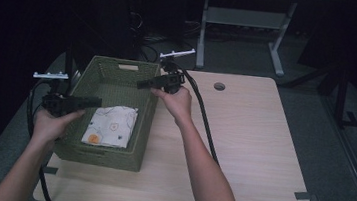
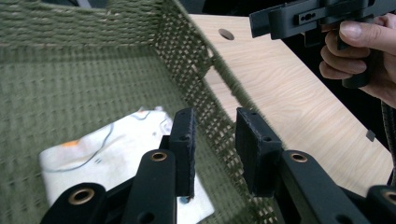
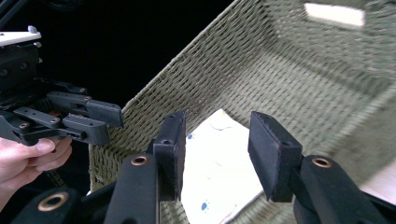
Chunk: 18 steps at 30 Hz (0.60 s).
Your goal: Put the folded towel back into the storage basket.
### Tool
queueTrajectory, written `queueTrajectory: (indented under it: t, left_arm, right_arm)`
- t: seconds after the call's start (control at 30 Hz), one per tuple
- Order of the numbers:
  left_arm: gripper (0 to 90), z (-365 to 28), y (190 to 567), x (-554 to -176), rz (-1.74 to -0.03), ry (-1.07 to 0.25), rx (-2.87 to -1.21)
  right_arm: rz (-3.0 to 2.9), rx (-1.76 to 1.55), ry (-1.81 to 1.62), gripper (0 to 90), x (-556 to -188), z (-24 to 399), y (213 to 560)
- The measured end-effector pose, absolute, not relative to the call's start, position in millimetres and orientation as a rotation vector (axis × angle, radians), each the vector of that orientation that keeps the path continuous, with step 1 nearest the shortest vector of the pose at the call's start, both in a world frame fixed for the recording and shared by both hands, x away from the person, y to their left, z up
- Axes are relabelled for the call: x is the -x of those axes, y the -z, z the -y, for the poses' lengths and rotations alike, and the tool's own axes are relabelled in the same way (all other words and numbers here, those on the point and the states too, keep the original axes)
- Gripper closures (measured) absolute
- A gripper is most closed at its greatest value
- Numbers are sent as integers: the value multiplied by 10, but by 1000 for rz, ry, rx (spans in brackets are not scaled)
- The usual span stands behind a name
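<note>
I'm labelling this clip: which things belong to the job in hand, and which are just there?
In the job:
- green woven basket
- folded white patterned cloth lying in it
- left hand-held gripper, open
- right hand-held gripper, open

Just there:
- light wooden table
- black cable

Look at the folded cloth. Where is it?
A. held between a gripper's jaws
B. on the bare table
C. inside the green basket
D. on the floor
C: the cloth lies flat on the bottom of the basket, with the woven walls around it; both grippers' jaws stand apart above it with nothing between them.
</note>
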<state>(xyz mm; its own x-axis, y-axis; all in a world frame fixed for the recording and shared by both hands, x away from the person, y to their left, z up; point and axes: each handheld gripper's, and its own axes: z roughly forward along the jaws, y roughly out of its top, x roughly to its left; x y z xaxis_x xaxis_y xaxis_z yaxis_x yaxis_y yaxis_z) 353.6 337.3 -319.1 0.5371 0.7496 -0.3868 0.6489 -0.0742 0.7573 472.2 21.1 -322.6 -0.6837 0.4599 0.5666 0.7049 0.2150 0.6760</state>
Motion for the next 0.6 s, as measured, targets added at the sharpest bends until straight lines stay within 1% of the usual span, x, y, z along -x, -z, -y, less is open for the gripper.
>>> queueTrajectory:
  t: [0.4,0.6]
  left_arm:
    - [652,-2848,3027,-3477,-1092,-136,-1818]
    - [613,-2621,2976,-3448,-1089,-140,-1808]
  right_arm:
    - [2218,1118,1524,480,-4652,305,3142]
    - [2193,1145,1550,444,-4624,624,3127]
